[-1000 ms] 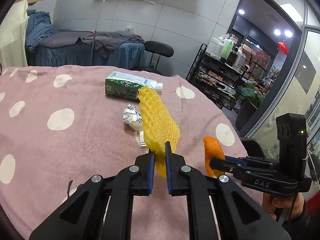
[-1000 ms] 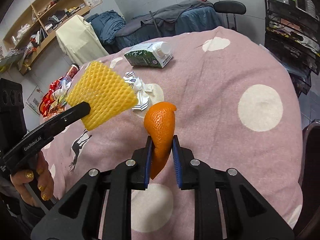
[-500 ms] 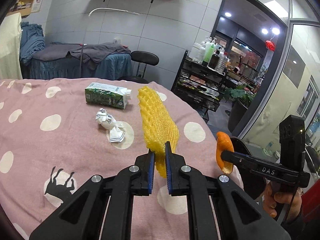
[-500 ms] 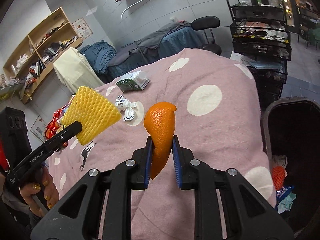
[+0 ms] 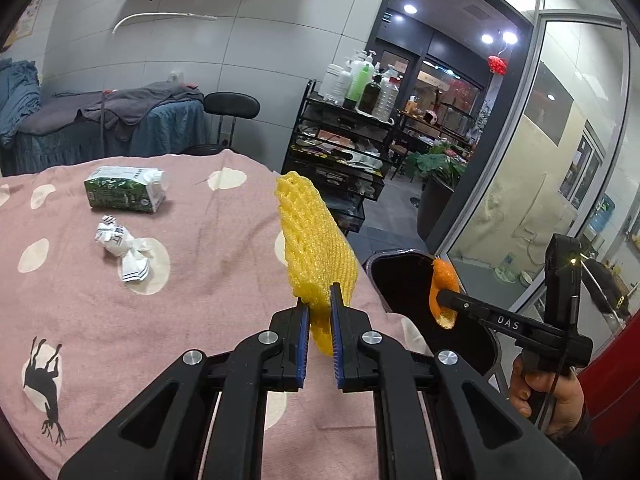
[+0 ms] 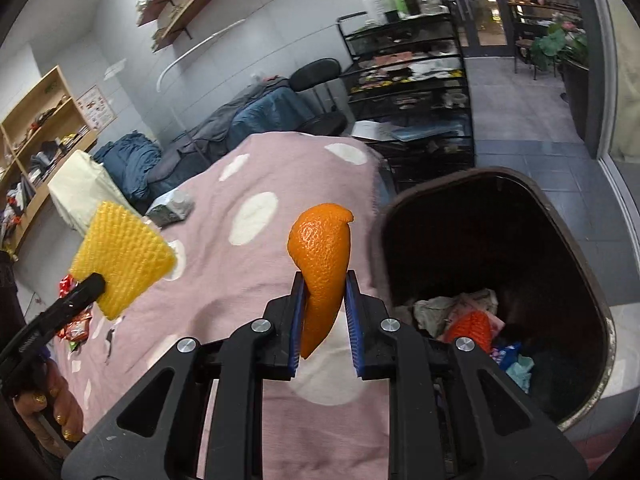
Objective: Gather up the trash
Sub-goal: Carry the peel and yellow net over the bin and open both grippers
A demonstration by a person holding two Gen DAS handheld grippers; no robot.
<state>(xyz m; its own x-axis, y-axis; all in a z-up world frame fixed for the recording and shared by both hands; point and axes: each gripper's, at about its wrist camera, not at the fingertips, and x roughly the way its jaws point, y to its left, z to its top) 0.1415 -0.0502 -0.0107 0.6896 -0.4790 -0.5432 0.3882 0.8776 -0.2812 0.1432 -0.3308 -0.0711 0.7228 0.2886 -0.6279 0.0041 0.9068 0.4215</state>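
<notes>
My left gripper is shut on a yellow foam fruit net, held upright above the table's right edge; the net also shows in the right wrist view. My right gripper is shut on a piece of orange peel, held beside the open dark trash bin; the peel hangs over the bin's rim in the left wrist view. A green milk carton and a crumpled white wrapper lie on the pink spotted tablecloth.
The bin holds several pieces of trash, among them a red foam net. A black wire rack with bottles and a black chair stand behind the table. Snack wrappers lie at the table's left.
Both grippers have swung right with their loads, away from the table's middle toward the bin. The bin has come into view and the peel is now at its rim.
</notes>
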